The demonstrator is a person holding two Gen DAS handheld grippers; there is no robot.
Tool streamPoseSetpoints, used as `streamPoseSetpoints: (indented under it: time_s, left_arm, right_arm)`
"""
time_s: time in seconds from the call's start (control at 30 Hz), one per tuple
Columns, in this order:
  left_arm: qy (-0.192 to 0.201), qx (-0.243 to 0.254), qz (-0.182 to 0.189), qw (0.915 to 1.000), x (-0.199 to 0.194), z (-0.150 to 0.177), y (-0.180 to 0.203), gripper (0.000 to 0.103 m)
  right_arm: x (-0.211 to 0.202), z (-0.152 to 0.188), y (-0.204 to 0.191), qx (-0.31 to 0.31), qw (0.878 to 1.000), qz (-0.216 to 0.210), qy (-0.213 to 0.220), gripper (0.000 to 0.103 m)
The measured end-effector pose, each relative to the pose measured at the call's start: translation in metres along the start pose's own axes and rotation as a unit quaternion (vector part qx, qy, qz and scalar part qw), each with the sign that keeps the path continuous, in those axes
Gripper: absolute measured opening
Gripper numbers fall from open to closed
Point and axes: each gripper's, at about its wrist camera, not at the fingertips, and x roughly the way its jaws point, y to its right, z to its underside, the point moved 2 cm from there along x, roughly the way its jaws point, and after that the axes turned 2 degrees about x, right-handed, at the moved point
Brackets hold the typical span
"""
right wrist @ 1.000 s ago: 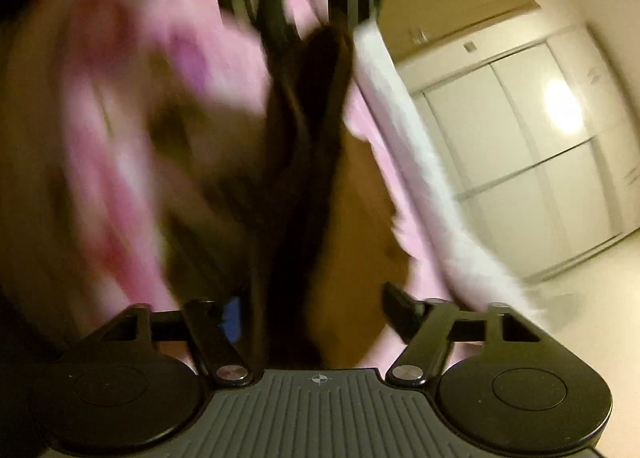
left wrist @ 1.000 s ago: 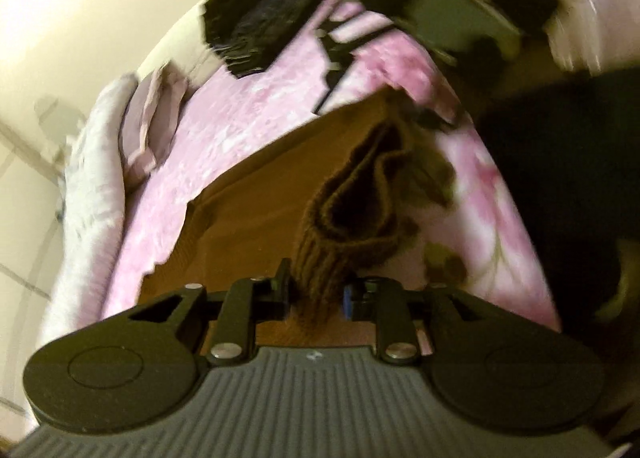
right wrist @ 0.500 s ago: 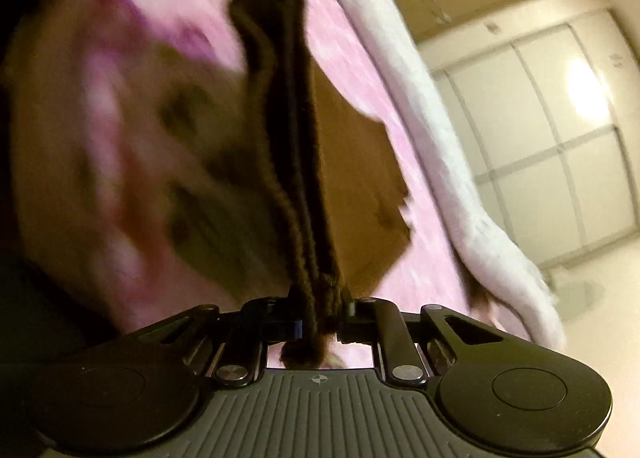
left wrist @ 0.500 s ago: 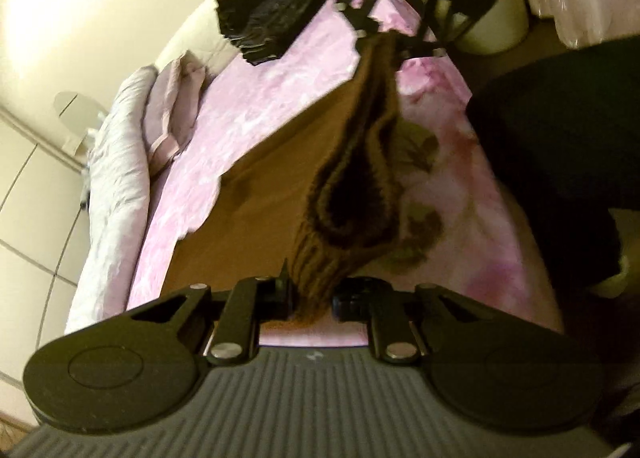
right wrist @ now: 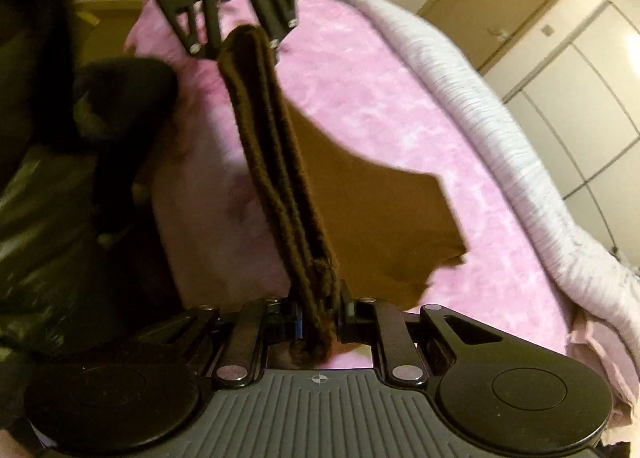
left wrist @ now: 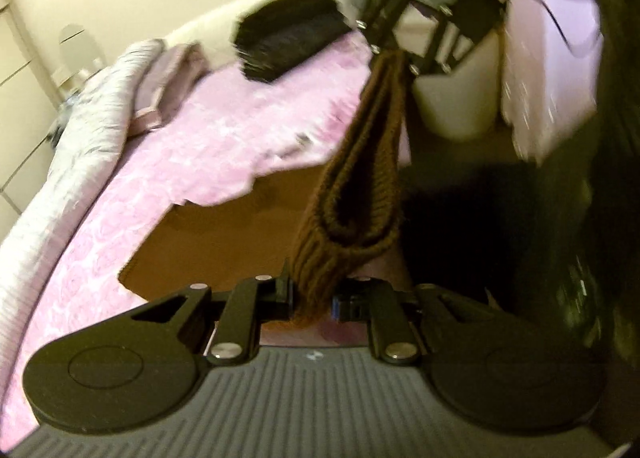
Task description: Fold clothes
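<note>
While both claws, left claw [left wrist: 314, 294] and right claw [right wrist: 320, 316], clamp opposite ends, the brown ribbed knit garment [left wrist: 360, 186] hangs stretched above the pink floral bed [left wrist: 208, 146], no writing legible.

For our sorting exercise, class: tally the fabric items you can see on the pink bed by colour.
Brown: 1, the brown ribbed knit garment held taut between both grippers
Black: 1, the black folded garment
Pale grey: 1, the grey ribbed blanket
Mauve: 1, the mauve folded cloth
Total: 4
</note>
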Motion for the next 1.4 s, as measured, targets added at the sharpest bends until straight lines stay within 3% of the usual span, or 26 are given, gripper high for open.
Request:
streamPoseSetpoints:
  time_s: [0.17, 0.37, 0.47, 0.57, 0.73, 0.83, 1.0, 1.13, 1.27, 1.33, 1.4]
  left_arm:
    - [0.040, -0.078, 0.006, 0.9962, 0.005, -0.022, -0.091, 0.013]
    - [0.037, -0.189, 0.022, 0.9811, 0.063, -0.017, -0.218, 0.013]
    - [0.027, -0.264, 0.042, 0.9631, 0.107, 0.005, -0.266, 0.013]
    - [0.007, -0.341, 0.064, 0.9377, 0.156, 0.036, -0.297, 0.013]
    - [-0.042, -0.405, 0.076, 0.9103, 0.217, 0.083, -0.312, 0.013]
    - [-0.044, -0.410, 0.077, 0.9080, 0.220, 0.098, -0.310, 0.013]
    - [-0.031, -0.414, 0.071, 0.9068, 0.222, 0.104, -0.315, 0.013]
    - [-0.032, -0.427, 0.060, 0.9016, 0.236, 0.116, -0.321, 0.014]
    - [-0.028, -0.463, 0.062, 0.8840, 0.239, 0.126, -0.326, 0.019]
    - [-0.025, -0.480, 0.060, 0.8750, 0.236, 0.130, -0.330, 0.021]
    - [-0.023, -0.488, 0.045, 0.8716, 0.229, 0.130, -0.333, 0.022]
  right_arm:
    - [0.012, -0.018, 0.091, 0.034, 0.999, 0.013, 0.030, 0.013]
    - [0.070, -0.029, 0.180, 0.128, 0.991, -0.014, 0.047, 0.013]
    - [0.115, -0.014, 0.215, 0.174, 0.984, -0.029, 0.038, 0.013]
    - [0.165, 0.007, 0.243, 0.238, 0.969, -0.061, 0.018, 0.013]
    - [0.242, 0.045, 0.276, 0.345, 0.931, -0.115, -0.044, 0.013]
    - [0.254, 0.053, 0.287, 0.371, 0.919, -0.122, -0.046, 0.013]
    - [0.255, 0.044, 0.302, 0.377, 0.919, -0.114, -0.026, 0.013]
    - [0.292, 0.050, 0.303, 0.399, 0.910, -0.106, -0.029, 0.013]
    - [0.305, 0.063, 0.308, 0.448, 0.888, -0.100, -0.022, 0.014]
    - [0.306, 0.068, 0.314, 0.474, 0.875, -0.102, -0.017, 0.020]
    - [0.298, 0.075, 0.320, 0.499, 0.863, -0.080, -0.015, 0.023]
